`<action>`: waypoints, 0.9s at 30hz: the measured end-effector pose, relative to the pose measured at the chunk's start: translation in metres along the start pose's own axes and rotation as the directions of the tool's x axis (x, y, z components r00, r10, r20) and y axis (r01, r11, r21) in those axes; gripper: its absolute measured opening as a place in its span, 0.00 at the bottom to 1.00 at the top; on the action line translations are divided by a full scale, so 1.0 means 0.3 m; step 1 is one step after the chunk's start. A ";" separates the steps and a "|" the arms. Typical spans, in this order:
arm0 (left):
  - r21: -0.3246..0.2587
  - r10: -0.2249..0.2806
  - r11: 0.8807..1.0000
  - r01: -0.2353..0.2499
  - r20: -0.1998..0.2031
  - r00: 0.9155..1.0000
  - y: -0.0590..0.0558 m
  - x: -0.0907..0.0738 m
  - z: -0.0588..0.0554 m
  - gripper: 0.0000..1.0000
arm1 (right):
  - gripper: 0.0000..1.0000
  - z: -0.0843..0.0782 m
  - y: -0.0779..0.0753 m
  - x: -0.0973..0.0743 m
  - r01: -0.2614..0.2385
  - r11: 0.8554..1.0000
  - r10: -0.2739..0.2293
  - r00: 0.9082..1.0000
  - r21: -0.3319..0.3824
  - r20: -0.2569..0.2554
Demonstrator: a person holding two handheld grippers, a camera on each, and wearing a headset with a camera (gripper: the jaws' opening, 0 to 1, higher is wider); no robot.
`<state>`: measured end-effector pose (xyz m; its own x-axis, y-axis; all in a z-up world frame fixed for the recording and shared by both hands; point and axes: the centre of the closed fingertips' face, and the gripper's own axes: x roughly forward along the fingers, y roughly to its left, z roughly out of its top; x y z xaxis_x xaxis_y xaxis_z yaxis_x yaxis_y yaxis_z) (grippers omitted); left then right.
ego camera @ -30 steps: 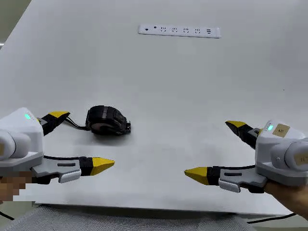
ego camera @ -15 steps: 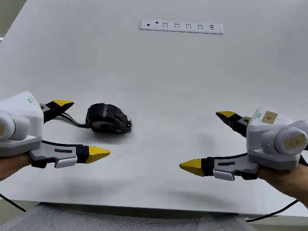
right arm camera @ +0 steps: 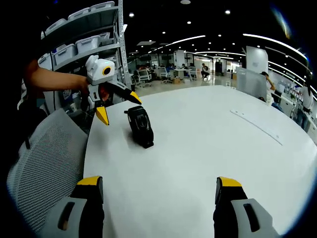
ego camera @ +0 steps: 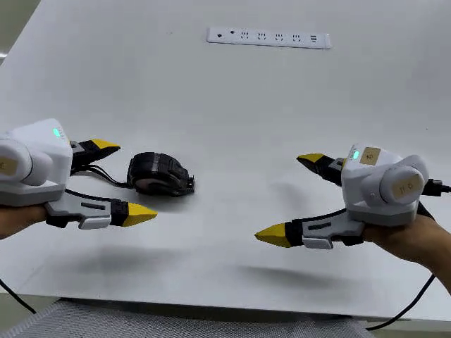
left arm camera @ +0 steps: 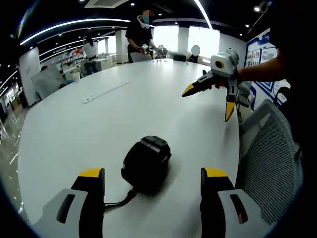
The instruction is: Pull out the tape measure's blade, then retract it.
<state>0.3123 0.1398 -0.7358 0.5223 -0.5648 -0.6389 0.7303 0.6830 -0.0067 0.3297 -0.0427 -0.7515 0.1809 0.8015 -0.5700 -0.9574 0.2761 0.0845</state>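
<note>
A black tape measure [ego camera: 158,174] lies on the white table, its strap trailing to the left. My left gripper [ego camera: 122,179] is open just left of it, yellow tips straddling the strap end without touching the case. In the left gripper view the tape measure [left arm camera: 146,163] sits a short way ahead between the open jaws [left arm camera: 148,174]. My right gripper [ego camera: 290,197] is open well to the right, with nothing between its fingers. The right gripper view shows the tape measure [right arm camera: 140,126] far ahead, with the left gripper [right arm camera: 115,104] beyond it.
A white power strip [ego camera: 268,37] lies at the far side of the table [ego camera: 232,105]. The table's near edge runs below both grippers. A mesh chair back [right arm camera: 44,163] stands beside the table. People stand at distant benches.
Both grippers have moved inward and slightly away from me. The left one has come closer to the tape measure. The tape measure has stayed put.
</note>
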 end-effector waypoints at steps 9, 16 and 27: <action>0.057 -0.037 0.998 0.040 -0.049 0.998 0.011 0.018 -0.009 0.67 | 0.90 0.017 -0.001 0.057 -0.057 0.997 0.056 0.998 -0.054 -0.017; 0.103 -0.065 0.992 0.074 -0.092 0.994 0.021 0.027 -0.016 0.57 | 0.86 0.028 0.007 0.102 -0.111 0.990 0.108 0.994 -0.092 -0.034; 0.190 -0.099 0.973 0.132 -0.170 0.980 0.039 0.043 -0.027 0.41 | 0.70 0.061 0.036 0.184 -0.196 0.960 0.192 0.981 -0.202 -0.040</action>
<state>0.3241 0.1443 -0.7504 0.3648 -0.5430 -0.7564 0.8630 0.5022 0.0557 0.3334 0.0143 -0.7671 -0.0158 0.8176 -0.5756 -0.9996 0.0006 0.0282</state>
